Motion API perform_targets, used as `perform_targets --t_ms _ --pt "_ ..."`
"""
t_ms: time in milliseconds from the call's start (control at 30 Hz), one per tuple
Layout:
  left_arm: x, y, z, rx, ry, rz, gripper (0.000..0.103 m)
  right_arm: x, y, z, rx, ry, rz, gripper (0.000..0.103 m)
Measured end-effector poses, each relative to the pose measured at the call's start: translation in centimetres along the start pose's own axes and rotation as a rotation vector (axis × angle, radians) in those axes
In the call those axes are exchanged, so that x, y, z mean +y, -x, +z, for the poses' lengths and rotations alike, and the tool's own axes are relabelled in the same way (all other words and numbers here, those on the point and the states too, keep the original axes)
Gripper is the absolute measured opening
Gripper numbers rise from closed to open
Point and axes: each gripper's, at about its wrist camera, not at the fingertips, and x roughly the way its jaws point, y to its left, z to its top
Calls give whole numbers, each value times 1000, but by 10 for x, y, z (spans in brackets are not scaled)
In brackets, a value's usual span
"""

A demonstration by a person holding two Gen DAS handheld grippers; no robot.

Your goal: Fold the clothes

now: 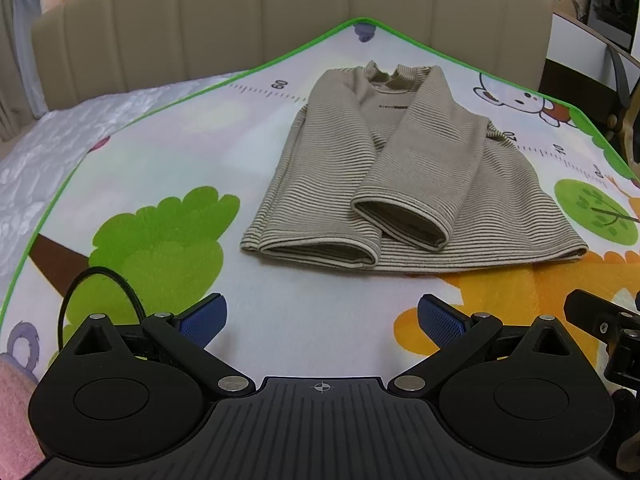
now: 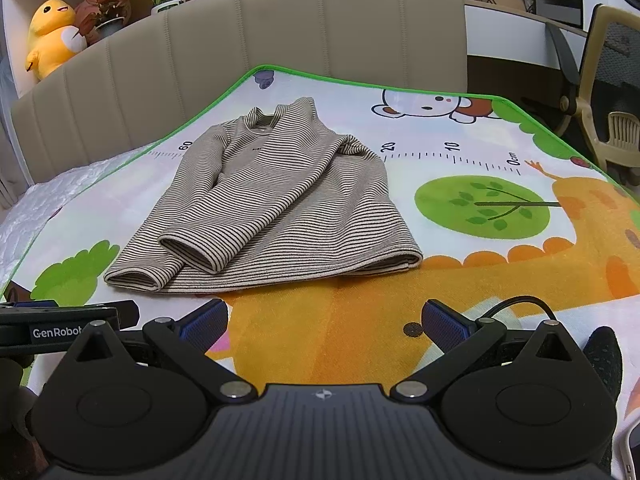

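A beige striped long-sleeved shirt (image 1: 404, 168) (image 2: 272, 204) lies flat on the cartoon play mat (image 1: 168, 144) (image 2: 460, 280), collar towards the headboard. Both sleeves are folded in over the front, their cuffs near the hem. My left gripper (image 1: 322, 320) is open with nothing between its blue pads, a short way in front of the hem. My right gripper (image 2: 324, 322) is open too and empty, in front of the hem's right part. The left gripper's body (image 2: 60, 326) shows at the left edge of the right wrist view.
The mat, edged in green, covers a bed with a white quilt (image 1: 48, 152) at the left. A beige padded headboard (image 1: 280, 20) stands behind. A yellow plush toy (image 2: 50, 36) and plants (image 2: 108, 4) sit on a shelf. A chair (image 2: 608, 92) stands at the right.
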Motion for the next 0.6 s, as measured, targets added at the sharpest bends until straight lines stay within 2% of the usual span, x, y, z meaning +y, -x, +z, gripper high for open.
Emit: perform_targets --t_ms 433,600 --pt "3 -4 1 26 27 1 103 4 -4 -4 1 17 0 103" --pt "7 -9 4 53 58 -5 103 2 -7 -2 -1 2 35 103"
